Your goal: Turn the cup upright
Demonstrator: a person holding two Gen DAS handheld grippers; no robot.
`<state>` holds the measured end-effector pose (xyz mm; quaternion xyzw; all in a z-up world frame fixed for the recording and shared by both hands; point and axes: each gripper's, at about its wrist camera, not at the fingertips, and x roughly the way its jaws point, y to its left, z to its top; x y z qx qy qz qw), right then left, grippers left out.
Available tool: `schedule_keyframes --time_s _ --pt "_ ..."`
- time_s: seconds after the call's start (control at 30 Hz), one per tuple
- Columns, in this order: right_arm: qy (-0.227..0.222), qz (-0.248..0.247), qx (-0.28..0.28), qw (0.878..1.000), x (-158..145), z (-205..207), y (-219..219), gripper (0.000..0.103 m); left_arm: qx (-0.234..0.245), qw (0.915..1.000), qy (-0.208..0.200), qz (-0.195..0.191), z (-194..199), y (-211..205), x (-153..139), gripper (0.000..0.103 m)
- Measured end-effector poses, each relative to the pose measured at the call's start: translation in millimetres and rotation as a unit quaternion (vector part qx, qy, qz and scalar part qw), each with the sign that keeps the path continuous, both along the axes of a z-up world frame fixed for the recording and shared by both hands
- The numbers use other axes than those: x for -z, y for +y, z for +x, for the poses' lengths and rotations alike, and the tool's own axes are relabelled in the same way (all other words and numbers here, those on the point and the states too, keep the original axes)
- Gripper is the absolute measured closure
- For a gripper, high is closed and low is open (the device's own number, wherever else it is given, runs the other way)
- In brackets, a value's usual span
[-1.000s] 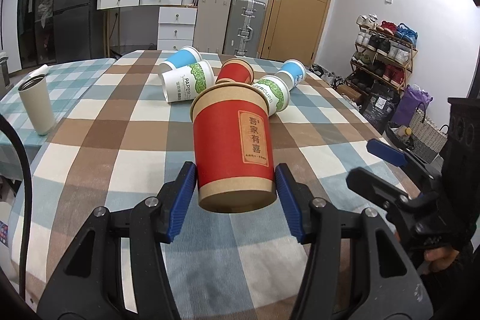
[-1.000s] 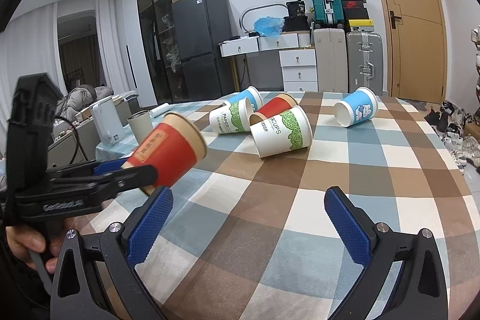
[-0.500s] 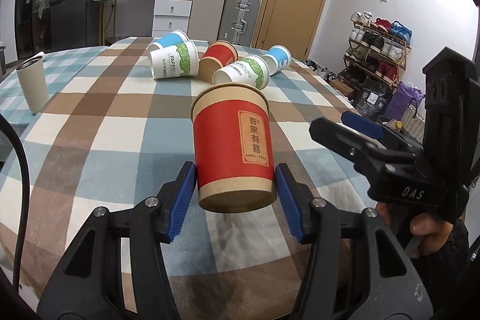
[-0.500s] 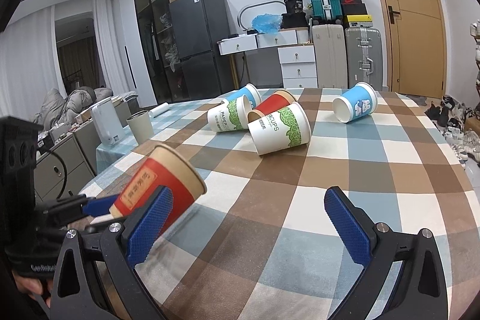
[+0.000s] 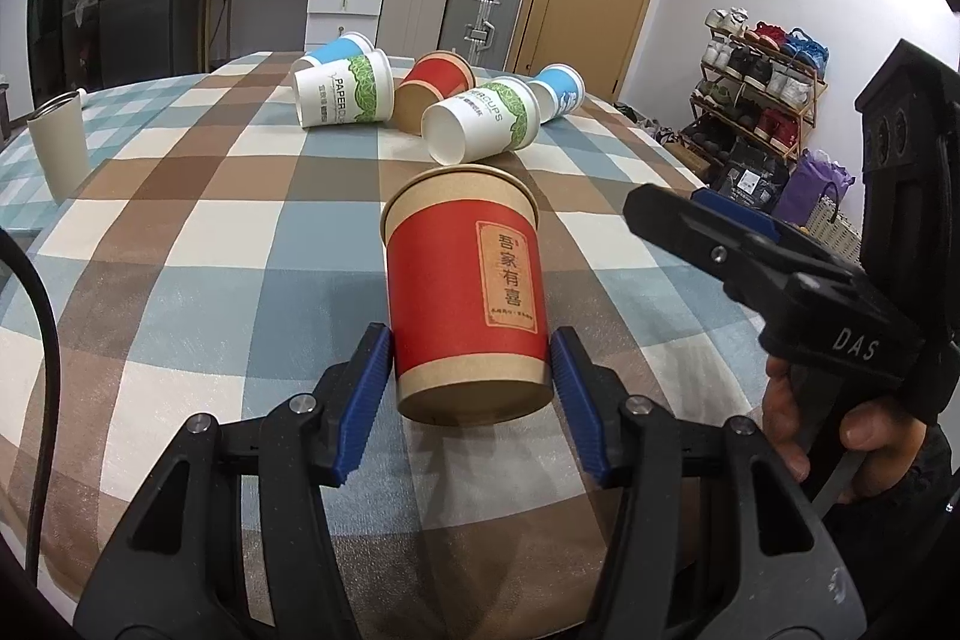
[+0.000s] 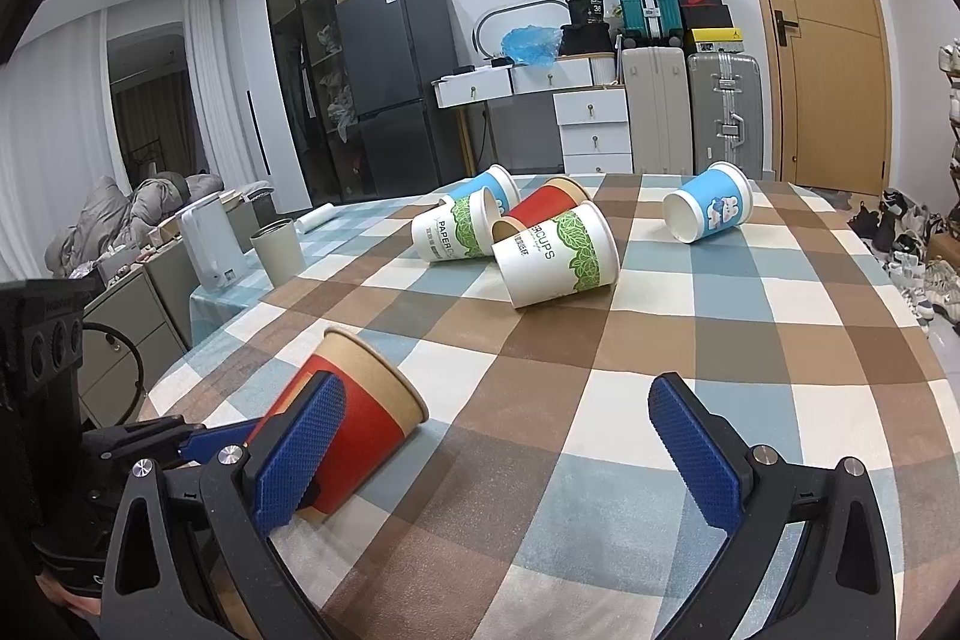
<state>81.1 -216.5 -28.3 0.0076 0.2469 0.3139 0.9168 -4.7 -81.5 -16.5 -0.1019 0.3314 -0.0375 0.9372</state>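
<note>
- Your left gripper (image 5: 472, 388) has its two blue pads closed against the lower part of the red cup (image 5: 467, 292), one pad on each side of it.
- In the right wrist view the red cup (image 6: 354, 424) leans with its open mouth up and toward the middle of the table; whether its base touches the checked tablecloth (image 6: 690, 340) you cannot tell from these views.
- Your right gripper (image 6: 498, 454) has its fingers spread wide apart and holds nothing; only cloth shows between them.
- In the left wrist view your right gripper (image 5: 708, 226) is at the right of the red cup, near it but not touching.
- Farther on the table five other cups lie on their sides: a white-and-green cup (image 6: 558, 253), a second white-and-green cup (image 6: 456, 232), another red cup (image 6: 546, 208), and two blue cups (image 6: 711, 211).
- A grey tumbler (image 5: 57, 148) stands upright near the left edge of the table.
</note>
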Motion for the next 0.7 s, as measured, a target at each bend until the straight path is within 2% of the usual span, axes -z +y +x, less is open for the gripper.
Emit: schedule_keyframes --time_s 0.23,0.33,0.47,0.53,0.6,0.7 --pt "0.000 0.000 0.000 1.000 0.4 0.3 -0.5 0.000 0.002 1.0000 0.003 0.001 2.7 1.1 1.4 0.049" --pt "0.001 0.002 0.001 1.000 0.4 0.3 -0.5 0.000 0.004 1.0000 0.007 -0.001 6.7 3.6 3.1 0.040" --pt "0.004 0.006 0.002 1.000 1.0 0.6 -2.4 0.000 0.003 0.9999 -0.009 -0.004 4.8 8.3 -1.7 0.029" --pt "0.005 0.006 0.002 1.000 1.0 0.9 -2.9 0.000 0.001 0.9998 -0.020 0.000 1.8 10.7 -6.9 0.020" --pt "0.004 0.006 0.002 1.000 1.0 0.9 -2.9 0.000 0.001 0.9994 -0.034 0.007 -0.1 13.8 -12.3 0.018" --pt "0.005 0.005 0.001 1.000 1.1 0.4 -2.8 0.000 -0.007 0.9985 -0.050 0.022 -2.7 19.3 -20.9 0.000"
